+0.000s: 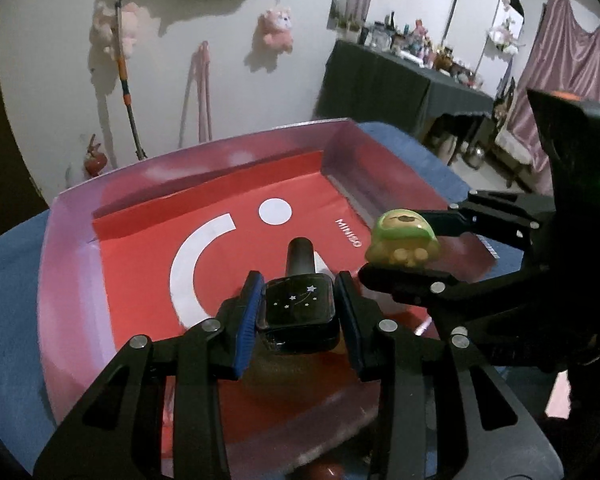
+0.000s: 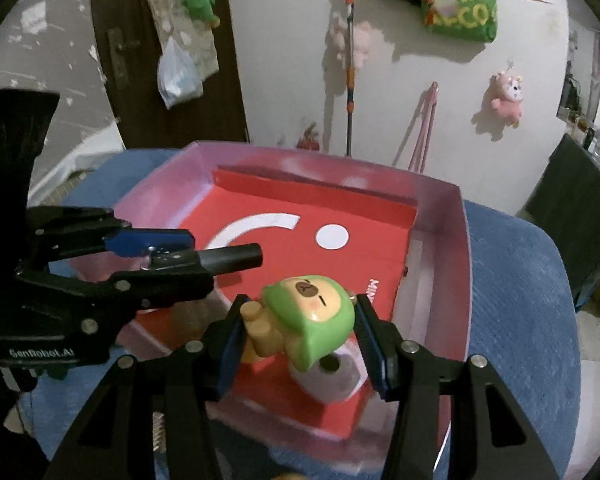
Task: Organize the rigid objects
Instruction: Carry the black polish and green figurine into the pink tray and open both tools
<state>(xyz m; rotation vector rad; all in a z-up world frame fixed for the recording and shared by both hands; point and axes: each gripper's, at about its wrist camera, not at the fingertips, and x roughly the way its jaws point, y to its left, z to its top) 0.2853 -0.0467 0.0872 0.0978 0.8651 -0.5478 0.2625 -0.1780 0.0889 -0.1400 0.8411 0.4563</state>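
Beyond both tongs I see a pale wall (image 2: 284, 80) hung with pink plush toys (image 1: 277, 29), a mop handle (image 1: 123, 68) leaning against it, and a dark-draped table (image 1: 400, 84) crowded with small bottles off past my right tong. Under both tongs spreads a soft blue cloth surface (image 2: 520, 300) carrying a shallow box (image 1: 72, 248) with glossy pinkish cardboard walls. A flat red sheet (image 1: 140, 248) lines its floor, printed with a white arc, a white dot and small white lettering.

My left tong (image 1: 298, 308) is clamped on a dark perfume bottle (image 1: 298, 300): a squarish, shiny glass body with tiny star marks, its round black cap pointing away from me, held between blue ribbed pads above the red sheet.

My right tong (image 2: 300, 324) grips a smooth plastic bear figurine (image 2: 304, 316) in a green hood, tan face up, tan paws sticking out to the side. It hangs over the near part of the box, just beside the bottle.

Below the figurine, a small pale cylinder (image 2: 336, 376) with a hole in its top rests on the red sheet.
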